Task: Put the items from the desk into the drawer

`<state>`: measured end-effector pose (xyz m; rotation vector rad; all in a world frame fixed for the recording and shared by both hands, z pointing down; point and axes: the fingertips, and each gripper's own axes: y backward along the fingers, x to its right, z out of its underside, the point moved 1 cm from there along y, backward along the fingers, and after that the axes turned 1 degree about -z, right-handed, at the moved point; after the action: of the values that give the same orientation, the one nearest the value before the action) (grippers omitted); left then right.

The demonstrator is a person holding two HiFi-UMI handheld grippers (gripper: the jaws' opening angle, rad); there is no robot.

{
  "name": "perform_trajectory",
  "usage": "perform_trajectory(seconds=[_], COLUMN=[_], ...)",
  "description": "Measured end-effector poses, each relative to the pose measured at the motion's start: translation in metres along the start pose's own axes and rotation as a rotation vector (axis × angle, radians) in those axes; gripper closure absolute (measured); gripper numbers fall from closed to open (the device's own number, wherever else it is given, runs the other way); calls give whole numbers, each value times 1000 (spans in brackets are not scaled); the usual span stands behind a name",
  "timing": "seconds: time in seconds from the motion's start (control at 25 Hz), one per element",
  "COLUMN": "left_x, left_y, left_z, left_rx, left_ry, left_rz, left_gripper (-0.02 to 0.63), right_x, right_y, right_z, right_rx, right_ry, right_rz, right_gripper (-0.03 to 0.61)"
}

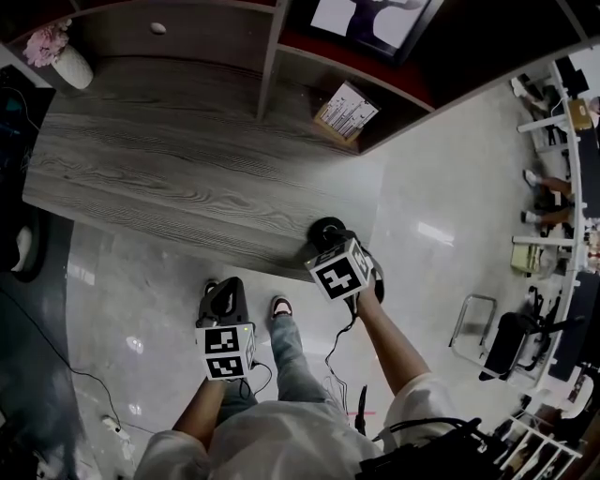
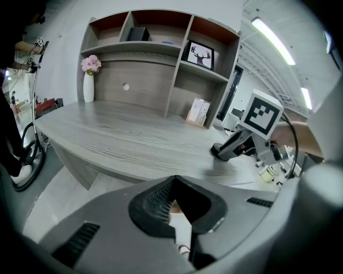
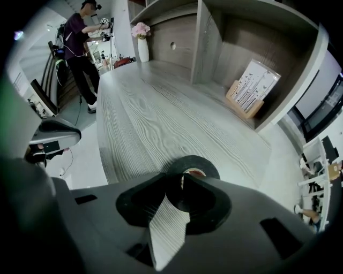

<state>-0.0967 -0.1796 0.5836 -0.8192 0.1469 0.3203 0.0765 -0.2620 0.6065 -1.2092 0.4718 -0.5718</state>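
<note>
A black tape roll lies flat at the near right corner of the grey wood desk. My right gripper points steeply down at it. In the right gripper view its jaws stand apart around the near wall of the roll, one tip at the roll's hole and the other outside; desk wood shows between them. My left gripper hangs below the desk's front edge over the floor. Its jaws are open with nothing between them. No drawer shows in any view.
A white vase of pink flowers stands at the desk's far left. The shelf unit behind holds a printed box and a framed picture. My shoe and cables are on the floor. Another person stands beyond the desk.
</note>
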Motion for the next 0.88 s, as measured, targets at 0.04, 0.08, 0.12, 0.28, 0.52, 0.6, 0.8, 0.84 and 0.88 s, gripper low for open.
perform_trajectory(seconds=[0.04, 0.08, 0.12, 0.28, 0.52, 0.6, 0.8, 0.84, 0.88], left_x=[0, 1, 2, 0, 0, 3, 11, 12, 14], left_y=[1, 2, 3, 8, 16, 19, 26, 28, 30], left_z=[0, 1, 1, 1, -3, -3, -3, -3, -3], left_rx=[1, 3, 5, 10, 28, 30, 38, 40, 41], left_ry=[0, -1, -1, -9, -23, -31, -35, -34, -33], left_rz=[2, 5, 7, 11, 14, 17, 31, 34, 37], left_gripper=[617, 617, 617, 617, 617, 617, 617, 617, 617], right_x=[0, 0, 0, -2, -11, -16, -34, -39, -44], right_y=[0, 0, 1, 4, 13, 18, 36, 39, 42], right_z=[0, 1, 2, 3, 8, 10, 13, 14, 15], right_rx=[6, 18, 32, 78, 113, 130, 173, 180, 186], right_ry=[1, 0, -3, -14, -51, -58, -70, -68, -65], right_rz=[1, 5, 11, 48, 62, 58, 39, 33, 26], right_gripper=[480, 482, 482, 482, 482, 483, 483, 482, 483])
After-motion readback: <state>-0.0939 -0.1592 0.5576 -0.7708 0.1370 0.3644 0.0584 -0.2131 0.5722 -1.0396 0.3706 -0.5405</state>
